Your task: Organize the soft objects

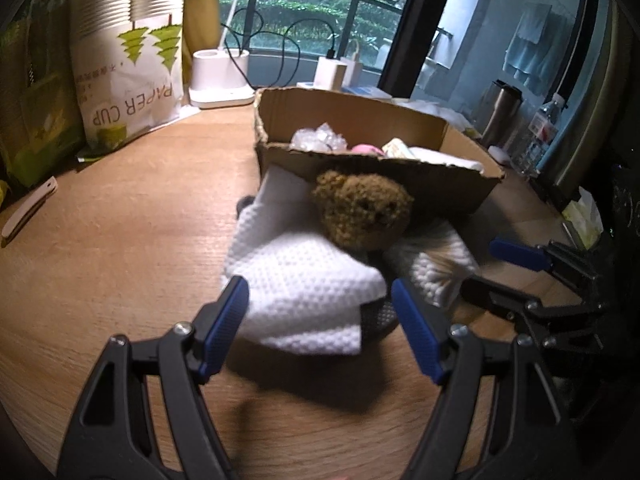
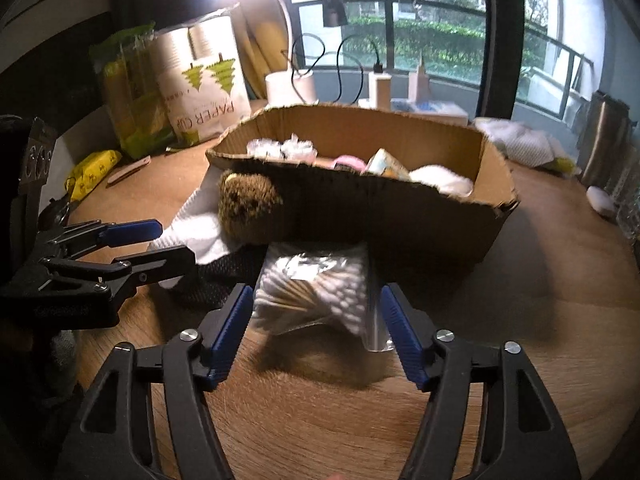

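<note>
On the wooden surface [image 2: 540, 320], a cotton-swab bag [image 2: 316, 292] lies between open right tongs [image 2: 318, 334], sticks running crosswise; left tongs [image 1: 320, 330] gape before a white towel [image 1: 304, 296].

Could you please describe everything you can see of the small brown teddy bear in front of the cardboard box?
The teddy bear is small, brown and curly-furred, with dark eyes and a rounded ear; only its head and upper body show clearly. It leans against the outer front wall of the cardboard box, resting on the white waffle-textured cloth. A bag of cotton swabs lies beside it. Neither gripper touches it.
</note>
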`<state>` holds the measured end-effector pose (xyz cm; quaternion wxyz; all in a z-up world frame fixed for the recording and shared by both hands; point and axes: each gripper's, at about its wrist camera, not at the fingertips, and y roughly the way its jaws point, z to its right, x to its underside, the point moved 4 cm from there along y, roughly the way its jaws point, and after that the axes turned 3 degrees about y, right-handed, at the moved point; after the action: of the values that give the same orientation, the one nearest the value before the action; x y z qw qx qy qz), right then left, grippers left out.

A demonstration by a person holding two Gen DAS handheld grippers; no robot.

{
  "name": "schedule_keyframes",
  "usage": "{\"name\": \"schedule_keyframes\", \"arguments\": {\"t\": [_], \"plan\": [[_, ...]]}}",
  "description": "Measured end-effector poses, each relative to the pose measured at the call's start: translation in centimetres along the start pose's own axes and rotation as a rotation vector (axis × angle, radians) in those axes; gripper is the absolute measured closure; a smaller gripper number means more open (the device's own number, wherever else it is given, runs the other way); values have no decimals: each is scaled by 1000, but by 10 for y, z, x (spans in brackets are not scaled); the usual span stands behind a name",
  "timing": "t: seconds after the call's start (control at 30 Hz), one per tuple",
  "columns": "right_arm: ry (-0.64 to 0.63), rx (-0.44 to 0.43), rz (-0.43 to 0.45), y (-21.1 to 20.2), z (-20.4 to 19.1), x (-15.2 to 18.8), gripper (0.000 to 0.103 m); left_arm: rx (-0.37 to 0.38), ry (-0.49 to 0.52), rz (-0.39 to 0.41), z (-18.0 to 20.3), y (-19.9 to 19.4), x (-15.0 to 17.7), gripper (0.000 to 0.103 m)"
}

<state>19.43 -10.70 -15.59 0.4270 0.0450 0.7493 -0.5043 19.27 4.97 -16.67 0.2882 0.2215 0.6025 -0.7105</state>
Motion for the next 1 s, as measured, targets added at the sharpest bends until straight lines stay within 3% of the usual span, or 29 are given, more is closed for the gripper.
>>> {"name": "schedule_keyframes", "arguments": {"t": [0.2, 0.4, 0.6, 0.63, 0.67, 0.7, 0.73, 0.8, 1.0], "plan": [[4, -6, -14, 12, 1, -2, 31, -18, -16, -13, -8, 11, -4, 26], [3, -16, -37, 25, 3, -3, 31, -42, -35, -76, -14, 30, -1, 26], [3, -31, -46, 31, 3, -5, 30, -18, -24, -40, -11, 26, -2, 28], [3, -30, -46, 31, 3, -5, 30, -14, -24, -36, -11, 25, -2, 31], [2, -29, -46, 31, 3, -5, 30, -7, -26, -33, -11, 24, -3, 44], [1, -28, -47, 31, 2, -5, 30, -5, -26, -34, -10, 24, -3, 50], [1, -26, -46, 31, 2, -5, 30, -2, -25, -26, -10, 23, -4, 50], [1, -24, -46, 31, 1, -5, 30, 2, -19, -13, -9, 19, -5, 67], [-13, -13, -35, 30, -1, -3, 30, 2, -11, 23, -10, 9, -8, 85]]}}
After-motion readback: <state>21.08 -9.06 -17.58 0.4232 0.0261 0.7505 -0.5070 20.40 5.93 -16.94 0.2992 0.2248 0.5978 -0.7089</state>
